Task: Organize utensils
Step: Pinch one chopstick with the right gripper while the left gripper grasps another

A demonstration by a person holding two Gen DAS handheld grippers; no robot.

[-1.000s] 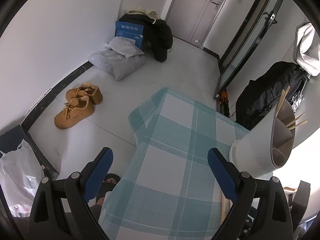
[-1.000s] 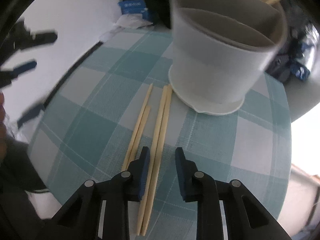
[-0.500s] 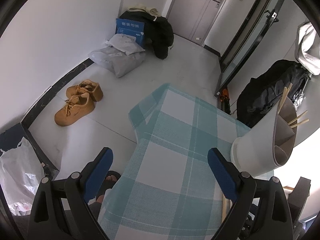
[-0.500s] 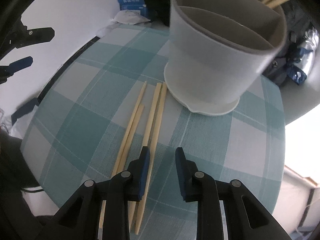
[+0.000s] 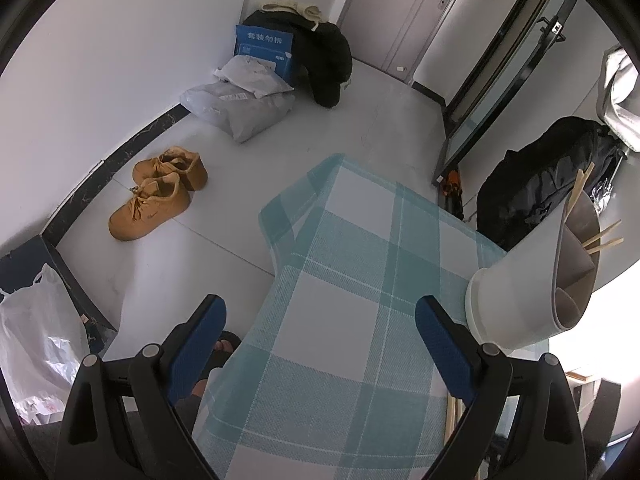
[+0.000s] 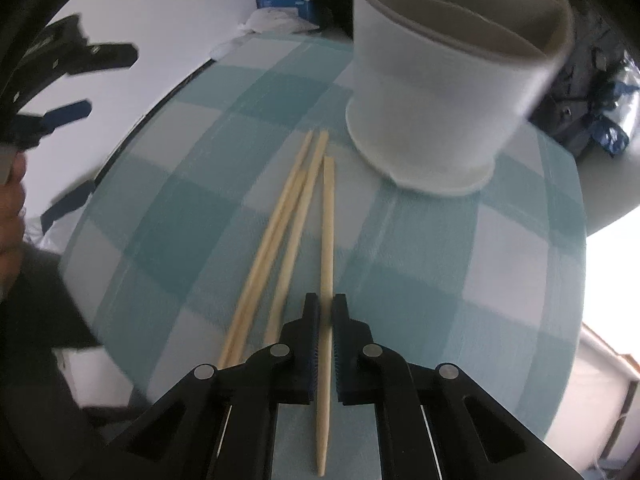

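My right gripper (image 6: pixel 326 310) is shut on one wooden chopstick (image 6: pixel 328 224), which points toward the white divided holder (image 6: pixel 436 92). Three more chopsticks (image 6: pixel 280 232) lie on the checked tablecloth (image 6: pixel 168 208) just left of it. My left gripper (image 5: pixel 320 324) is open and empty above the table's near left edge. The holder (image 5: pixel 524 280) stands at its right with a few chopsticks (image 5: pixel 600 236) in it. The left gripper also shows in the right wrist view (image 6: pixel 60 84) at far left.
The table drops off to the floor on the left, where tan shoes (image 5: pixel 160 192), bags (image 5: pixel 248 100) and a white plastic bag (image 5: pixel 36 340) lie. A black backpack (image 5: pixel 544 176) sits beyond the table. My sandalled foot (image 5: pixel 216 356) is under the table edge.
My right gripper has closed on one chopstick and turned it apart from the others. The left gripper has barely moved.
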